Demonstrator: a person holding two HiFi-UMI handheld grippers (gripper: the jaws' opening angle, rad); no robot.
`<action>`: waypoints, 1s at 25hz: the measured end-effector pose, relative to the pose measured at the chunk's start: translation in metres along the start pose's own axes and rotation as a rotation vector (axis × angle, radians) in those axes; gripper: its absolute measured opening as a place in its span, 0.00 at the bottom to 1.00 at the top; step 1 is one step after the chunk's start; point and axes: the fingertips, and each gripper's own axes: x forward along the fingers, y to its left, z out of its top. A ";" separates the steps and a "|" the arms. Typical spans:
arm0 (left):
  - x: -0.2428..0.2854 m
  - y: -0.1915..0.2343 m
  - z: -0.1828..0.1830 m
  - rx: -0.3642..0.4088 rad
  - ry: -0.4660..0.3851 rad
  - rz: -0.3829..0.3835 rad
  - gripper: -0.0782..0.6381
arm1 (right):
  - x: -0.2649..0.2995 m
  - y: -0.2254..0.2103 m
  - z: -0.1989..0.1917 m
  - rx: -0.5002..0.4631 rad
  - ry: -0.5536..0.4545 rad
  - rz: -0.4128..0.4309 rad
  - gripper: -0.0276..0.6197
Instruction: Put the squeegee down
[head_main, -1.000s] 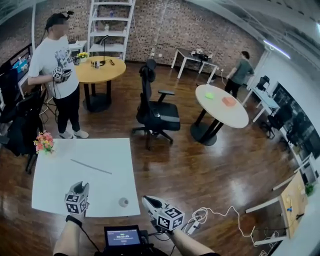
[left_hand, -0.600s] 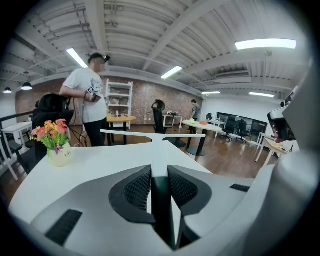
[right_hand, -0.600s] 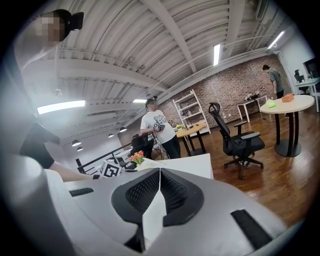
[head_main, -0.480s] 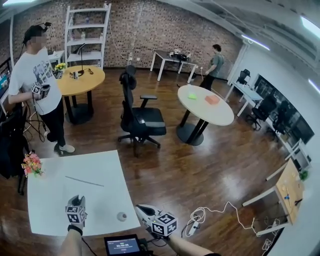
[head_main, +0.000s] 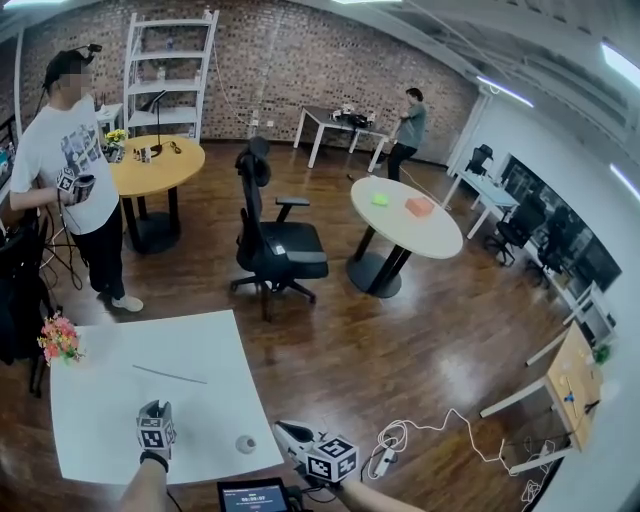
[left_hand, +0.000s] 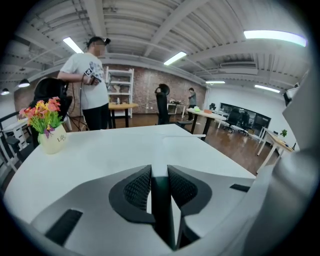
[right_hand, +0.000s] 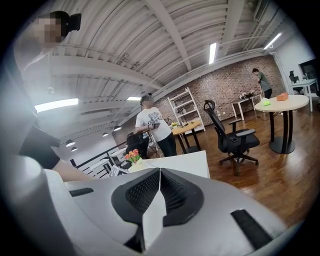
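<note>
Pinching an apparently pale, T-shaped squeegee (head_main: 168, 374), left claw (left_hand: 159, 168) clenches; right claw (right_hand: 160, 171) clenched empty.

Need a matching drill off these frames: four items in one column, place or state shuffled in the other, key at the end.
Items
1. squeegee
2. flower pot
3. orange block
4. right gripper

Place or state
A. on the round white table
B. jaws shut, nothing between them
C. at the far left corner of the white square table
D. handle clamped in the left gripper

Pairs: 1-D, 2-C, 3-A, 4-B
</note>
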 end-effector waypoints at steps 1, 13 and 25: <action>0.003 0.001 -0.003 0.002 0.008 0.001 0.23 | 0.001 0.001 -0.001 0.002 0.003 0.000 0.09; 0.020 0.004 -0.027 -0.015 0.068 -0.002 0.23 | 0.002 0.003 -0.009 0.008 0.017 -0.013 0.09; 0.023 0.014 -0.053 -0.047 0.136 0.016 0.23 | -0.001 0.006 -0.016 0.024 0.023 -0.029 0.09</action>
